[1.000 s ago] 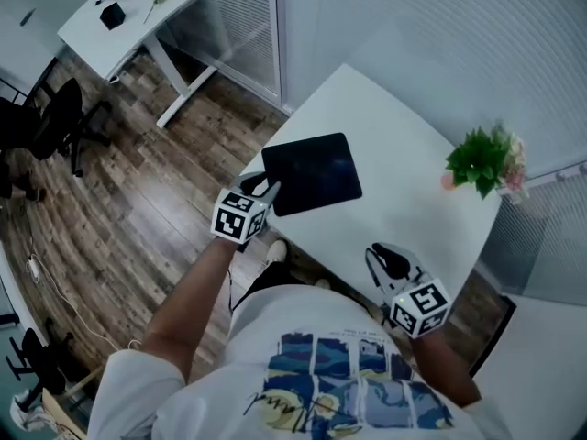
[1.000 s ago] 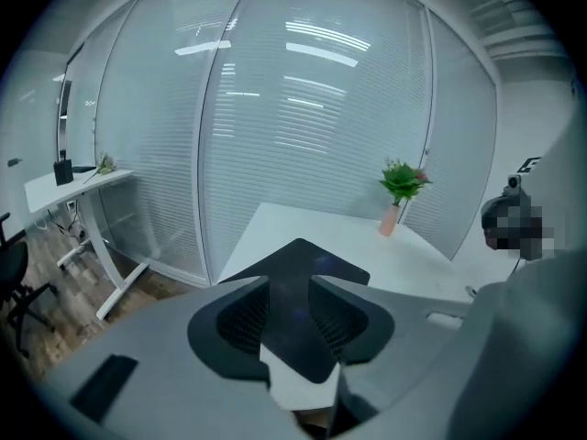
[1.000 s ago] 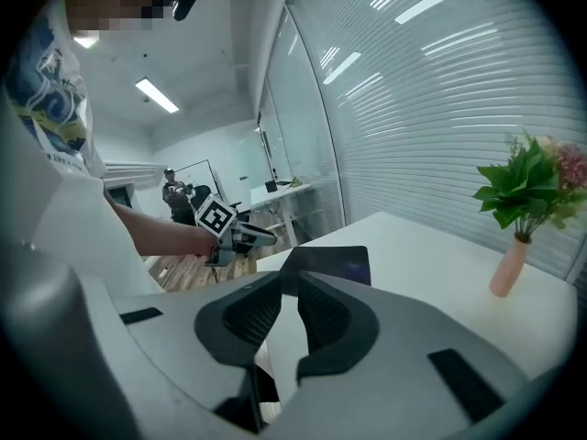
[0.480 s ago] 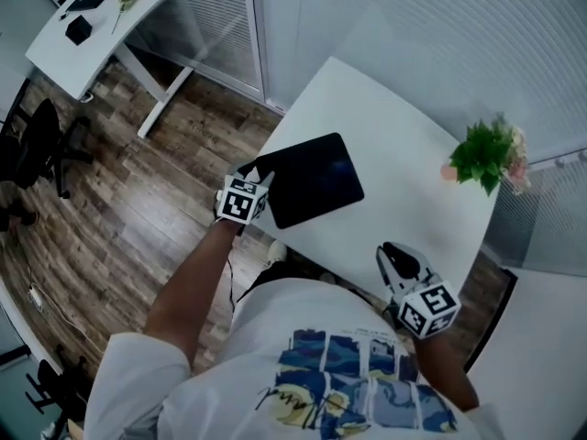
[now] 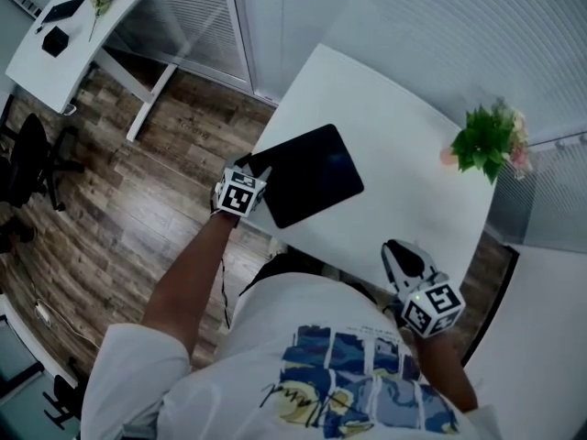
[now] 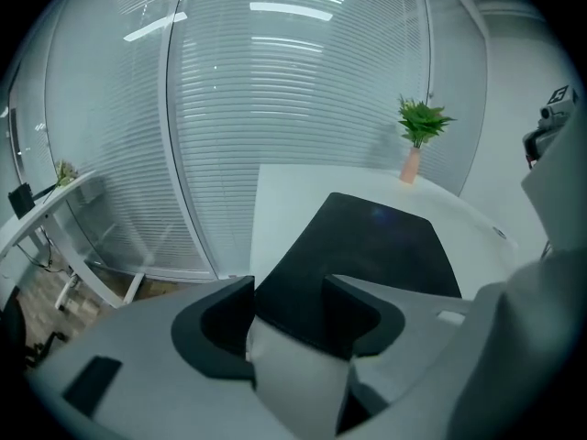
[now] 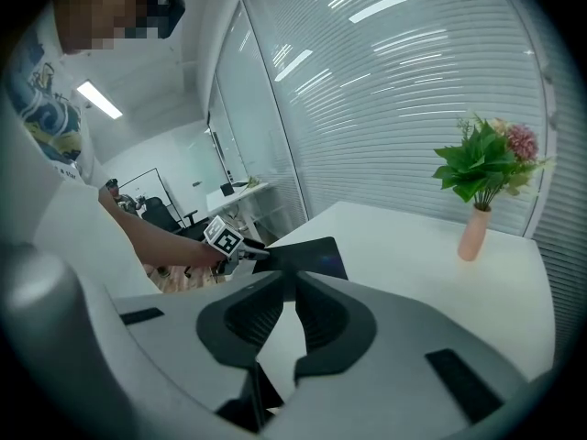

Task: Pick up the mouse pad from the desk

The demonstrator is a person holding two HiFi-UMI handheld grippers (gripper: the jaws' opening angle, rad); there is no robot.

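Left tongs (image 5: 260, 173) opening astride mouse pad (image 5: 310, 174) corner; right tongs (image 5: 396, 249) together; plant (image 5: 482, 145) well apart.

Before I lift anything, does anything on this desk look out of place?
Only the mouse pad: it lies skewed on the desk, one corner between the opening jaws of the left gripper. Nothing looks spilled or damaged.

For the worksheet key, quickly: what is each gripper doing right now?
Left gripper: jaws opening, mouse pad corner between them, not clamped.
Right gripper: shut, holding nothing.
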